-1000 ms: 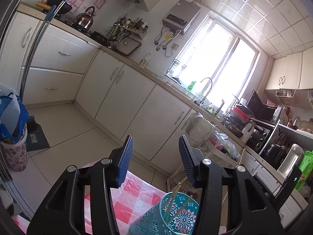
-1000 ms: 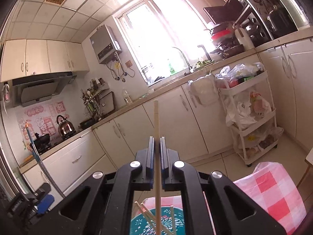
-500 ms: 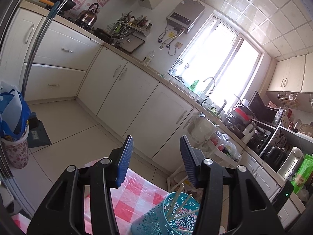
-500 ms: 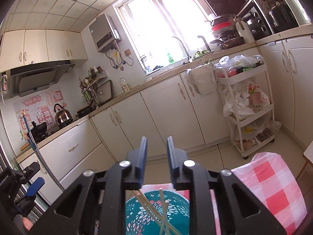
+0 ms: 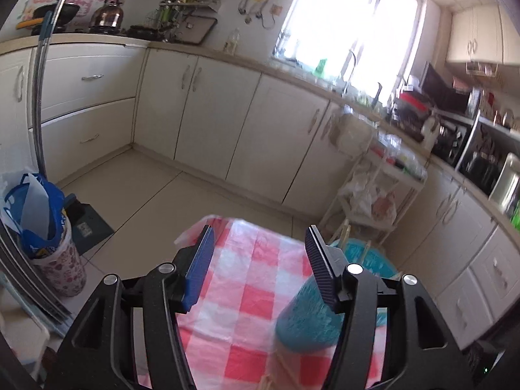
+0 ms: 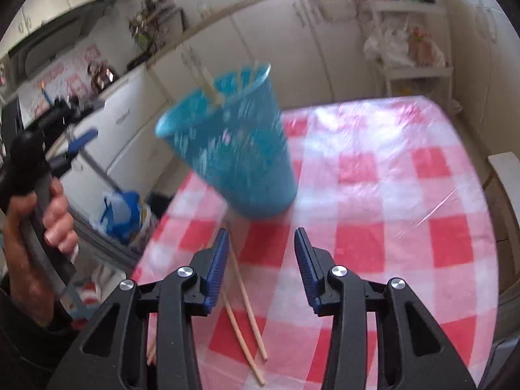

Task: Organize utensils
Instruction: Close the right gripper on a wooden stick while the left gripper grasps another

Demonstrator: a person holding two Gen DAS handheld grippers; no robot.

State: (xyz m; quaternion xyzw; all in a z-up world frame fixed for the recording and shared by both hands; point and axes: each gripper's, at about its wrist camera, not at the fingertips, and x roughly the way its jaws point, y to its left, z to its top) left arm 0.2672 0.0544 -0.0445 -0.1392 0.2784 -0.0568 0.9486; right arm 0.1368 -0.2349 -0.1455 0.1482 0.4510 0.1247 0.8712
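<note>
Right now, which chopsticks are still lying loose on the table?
The pair flat on the checked cloth by the right claw; the others stand in the blue cup.

A glossy, plastic-looking red-and-white checked tablecloth (image 6: 383, 195) carries a teal patterned cup (image 6: 234, 149) that looks like smooth plastic. Beside the cup's base lie pale, matt wooden chopsticks (image 6: 245, 305). Behind the cloth, the cabinet doors (image 5: 208, 110) look smooth and cream, with metal handles.
</note>
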